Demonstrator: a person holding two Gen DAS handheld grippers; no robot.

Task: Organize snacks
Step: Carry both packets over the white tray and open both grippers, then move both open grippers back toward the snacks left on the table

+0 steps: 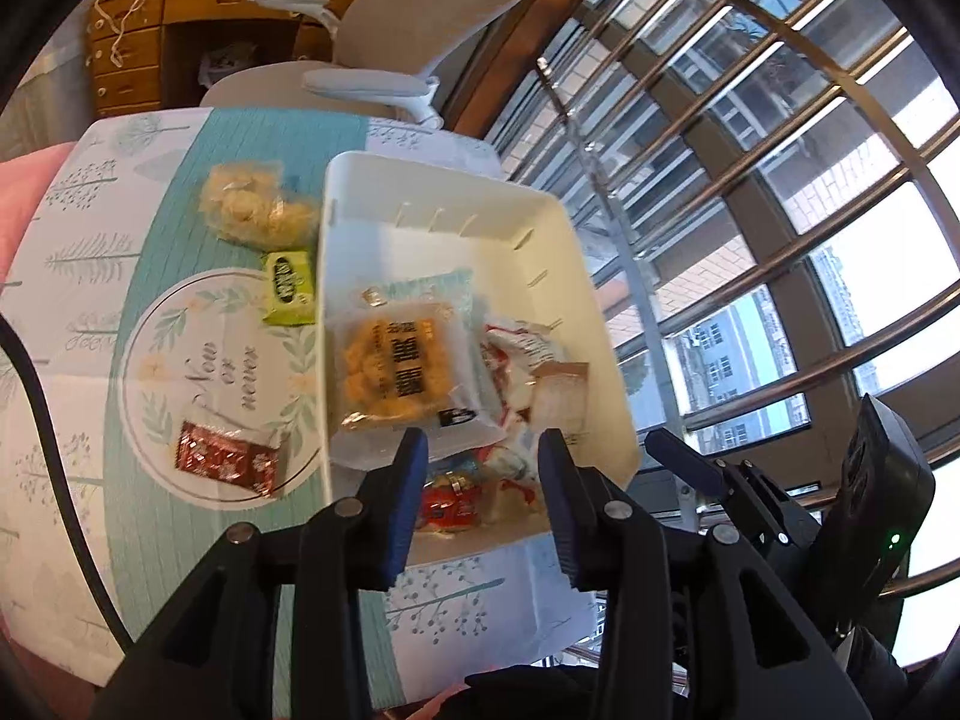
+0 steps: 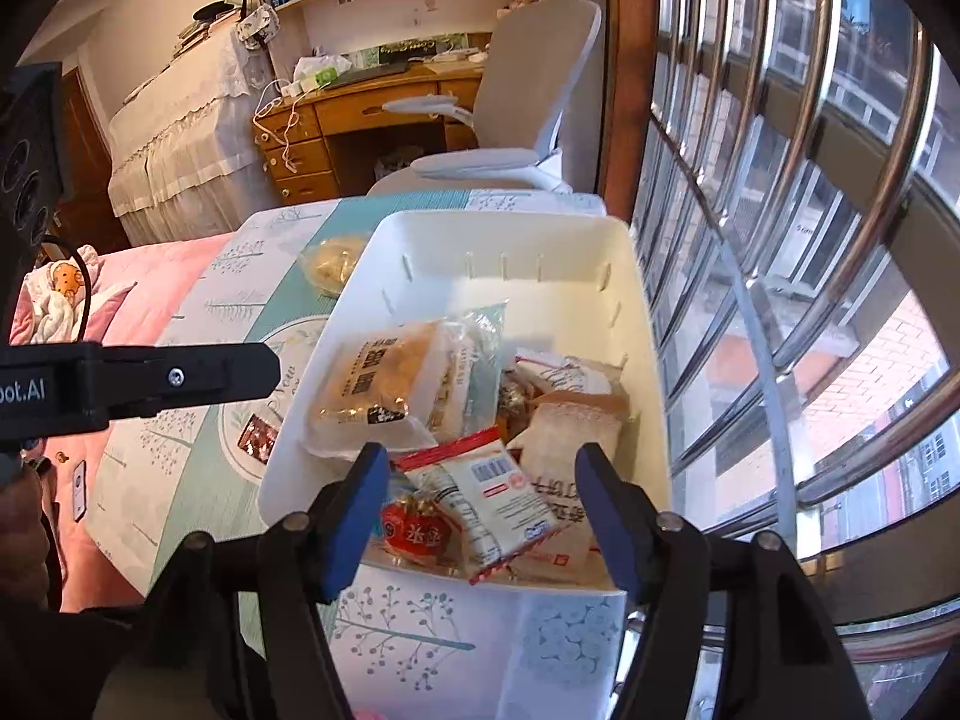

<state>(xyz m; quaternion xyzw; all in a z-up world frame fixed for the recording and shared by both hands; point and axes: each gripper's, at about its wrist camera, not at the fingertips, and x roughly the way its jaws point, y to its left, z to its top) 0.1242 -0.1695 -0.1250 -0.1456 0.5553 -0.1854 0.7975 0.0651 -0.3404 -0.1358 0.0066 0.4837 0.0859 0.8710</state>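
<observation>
A white plastic bin (image 1: pixel 564 228) (image 2: pixel 636 276) stands on the teal tablecloth and holds several snack packs, among them a yellow cracker pack (image 1: pixel 399 369) (image 2: pixel 375 381) and a red pack (image 1: pixel 447 504) (image 2: pixel 417 531). On the cloth left of the bin lie a clear bag of pale snacks (image 1: pixel 255 204) (image 2: pixel 333 261), a green pack (image 1: pixel 289 288) and a dark red pack (image 1: pixel 225 456) (image 2: pixel 258 438). My left gripper (image 1: pixel 483 453) is open and empty above the bin's near end. My right gripper (image 2: pixel 480 471) is open and empty above the bin's near end too.
The table (image 1: pixel 78 276) stands beside a barred window (image 1: pixel 780 180) on the right. A grey office chair (image 1: pixel 420 18) and a wooden desk (image 1: pixel 180 18) are behind it. A pink bed cover (image 2: pixel 138 282) lies to the left. A black cable (image 1: pixel 42 420) crosses the table's left side.
</observation>
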